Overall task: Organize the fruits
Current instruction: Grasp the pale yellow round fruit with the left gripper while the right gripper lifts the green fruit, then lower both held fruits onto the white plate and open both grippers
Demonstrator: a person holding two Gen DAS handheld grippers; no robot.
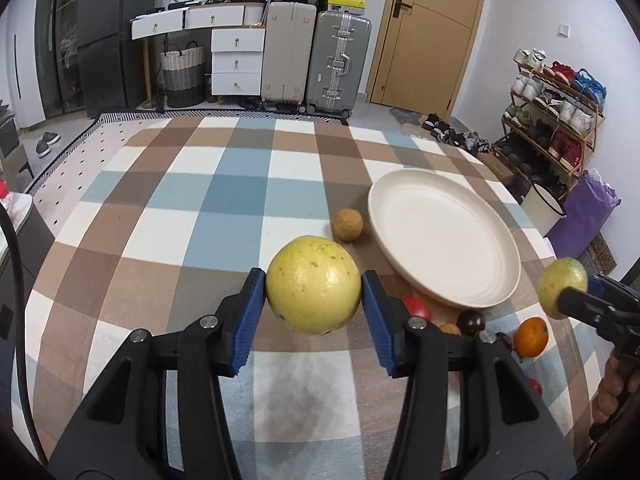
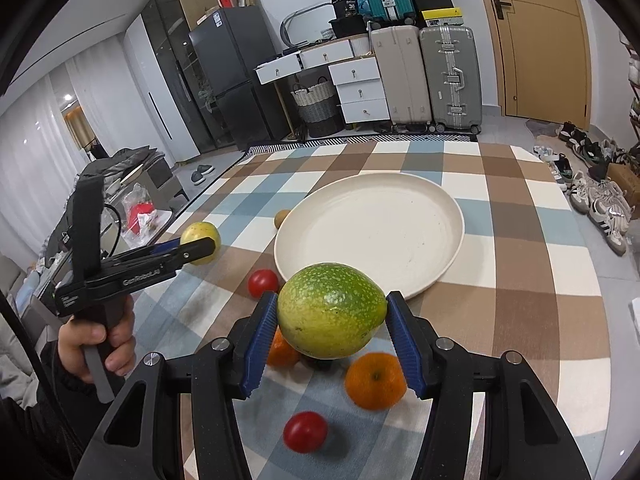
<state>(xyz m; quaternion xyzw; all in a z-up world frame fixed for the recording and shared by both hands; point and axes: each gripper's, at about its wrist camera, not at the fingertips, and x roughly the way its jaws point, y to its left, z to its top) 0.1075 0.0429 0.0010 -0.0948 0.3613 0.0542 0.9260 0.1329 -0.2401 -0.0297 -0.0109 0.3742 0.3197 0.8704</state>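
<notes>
A: Nearest first. What does each hand-held gripper carry?

B: The left hand-held gripper (image 1: 314,294) is clamped on a yellow round fruit (image 1: 313,285), its blue pads pressing both sides, the fruit clear of the bench (image 1: 168,216). The right hand-held gripper (image 2: 332,312) grips a green speckled fruit (image 2: 331,310) the same way, also lifted.

A: And under them?

B: Loose on the checked cloth below the right one: two oranges (image 2: 375,380), two red tomatoes (image 2: 305,431). A small brown fruit (image 1: 348,225) lies just beside the plate's left rim.

A: Where's the plate from each?

B: The empty white plate (image 2: 400,280) lies straight ahead of the right hand-held gripper, just beyond the green fruit. From the left one it lies ahead and to the right. So I'd judge the right hand nearer; it needs only to go forward, while the left must cross rightward.
</notes>
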